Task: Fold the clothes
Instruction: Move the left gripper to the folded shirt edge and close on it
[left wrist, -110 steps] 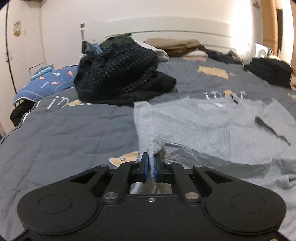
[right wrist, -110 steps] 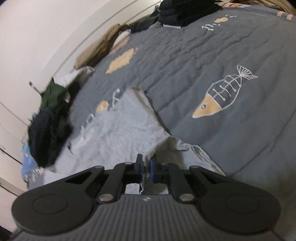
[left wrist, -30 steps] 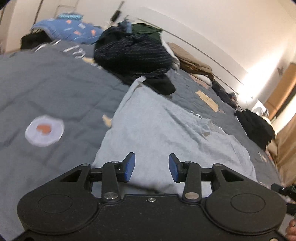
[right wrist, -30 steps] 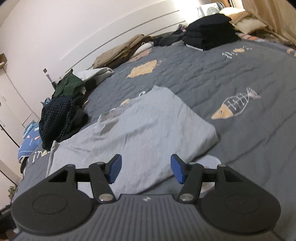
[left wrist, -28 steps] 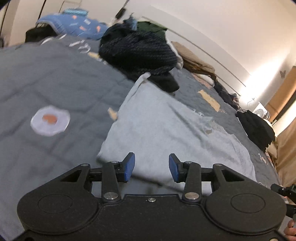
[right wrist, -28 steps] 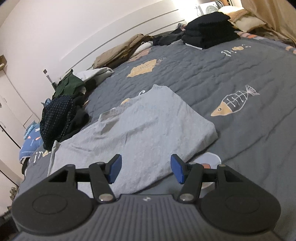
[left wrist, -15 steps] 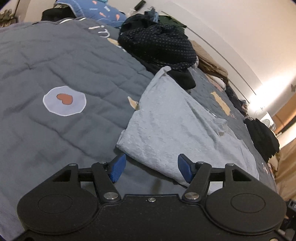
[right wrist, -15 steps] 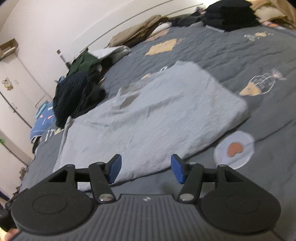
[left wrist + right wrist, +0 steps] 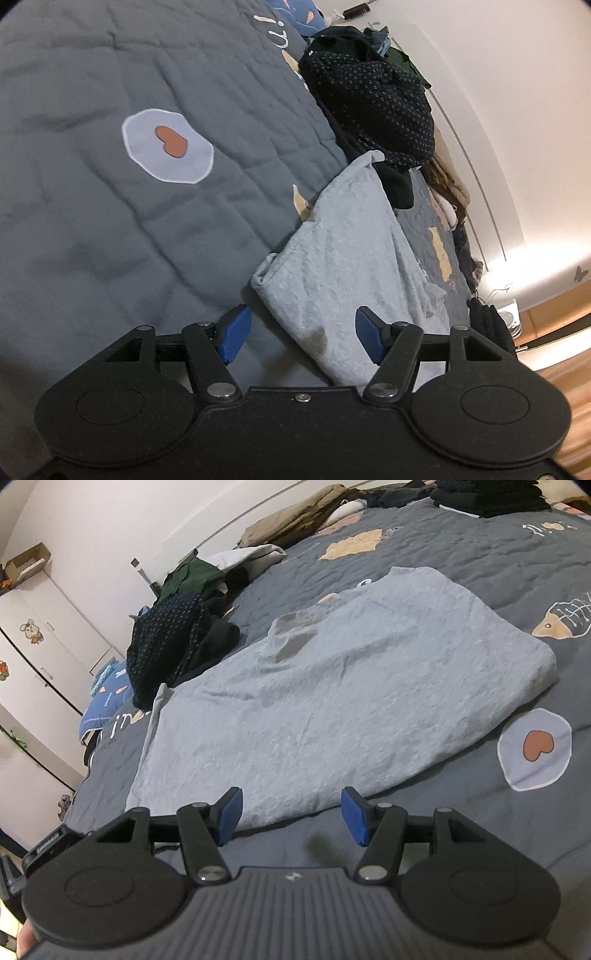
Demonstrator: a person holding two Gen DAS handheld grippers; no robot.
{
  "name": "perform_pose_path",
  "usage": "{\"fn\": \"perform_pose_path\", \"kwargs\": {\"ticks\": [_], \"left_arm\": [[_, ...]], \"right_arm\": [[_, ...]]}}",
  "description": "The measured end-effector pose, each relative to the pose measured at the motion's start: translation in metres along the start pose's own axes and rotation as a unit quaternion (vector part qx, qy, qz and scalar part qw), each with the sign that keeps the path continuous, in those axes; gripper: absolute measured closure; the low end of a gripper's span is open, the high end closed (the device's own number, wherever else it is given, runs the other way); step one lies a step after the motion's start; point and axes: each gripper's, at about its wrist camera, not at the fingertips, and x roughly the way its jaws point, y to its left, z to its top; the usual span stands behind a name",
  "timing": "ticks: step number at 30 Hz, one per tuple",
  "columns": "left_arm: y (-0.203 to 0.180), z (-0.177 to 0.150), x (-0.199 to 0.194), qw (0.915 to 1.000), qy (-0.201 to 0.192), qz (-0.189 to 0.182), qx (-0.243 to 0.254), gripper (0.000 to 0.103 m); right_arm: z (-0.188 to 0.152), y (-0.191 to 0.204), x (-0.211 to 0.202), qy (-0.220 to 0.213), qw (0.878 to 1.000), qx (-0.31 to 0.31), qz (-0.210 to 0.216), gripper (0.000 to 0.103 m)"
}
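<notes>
My left gripper point(image 9: 302, 336) stands wide apart, its ribbed blue pads point(image 9: 233, 333) holding nothing, just short of one folded corner of the grey shirt point(image 9: 347, 258). My right gripper point(image 9: 288, 818) is spread equally wide and empty, hovering just off the shirt's point(image 9: 332, 709) near edge.

The shirt is a soft, pale grey knit with a faintly pebbled, creased face, folded into a long rectangle with rounded, doubled edges. It lies flat on the bed's quilt point(image 9: 92, 221). A darker patch point(image 9: 295, 635) shows on the shirt's far side.

The quilt under the shirt is dark grey, stitched in puffy squares and printed with cartoon shapes: a white fried egg with an orange heart yolk point(image 9: 533, 751) lies just beside the shirt's corner, and a fish skeleton point(image 9: 565, 622) sits a little beyond it. At the shirt's far end slumps a heap of dark clothes point(image 9: 376, 107), one of them navy with fine dots. Well beyond the shirt rests a neat black stack point(image 9: 487, 496).
</notes>
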Motion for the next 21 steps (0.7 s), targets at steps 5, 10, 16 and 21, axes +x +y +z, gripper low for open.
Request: {"fn": "perform_pose_path", "kwargs": {"ticks": [5,10,16,21], "left_arm": [[-0.004,-0.003,0.009,1.0000,0.000,0.009,0.001,0.041],[-0.005,-0.003,0.011,0.9999,-0.001,0.014,0.003,0.041],[-0.005,-0.002,0.015,0.9998,-0.002,0.018,0.005,0.041],[-0.006,-0.001,0.018,0.9997,-0.003,0.021,0.011,0.041]], "right_arm": [[-0.002,0.003,0.001,0.005,1.000,0.007,0.016,0.045],[-0.007,0.014,0.000,0.021,0.998,-0.011,0.052,0.045],[-0.018,0.035,-0.002,0.034,0.996,-0.045,0.075,0.045],[-0.026,0.045,-0.002,0.039,0.994,-0.066,0.074,0.045]]}}
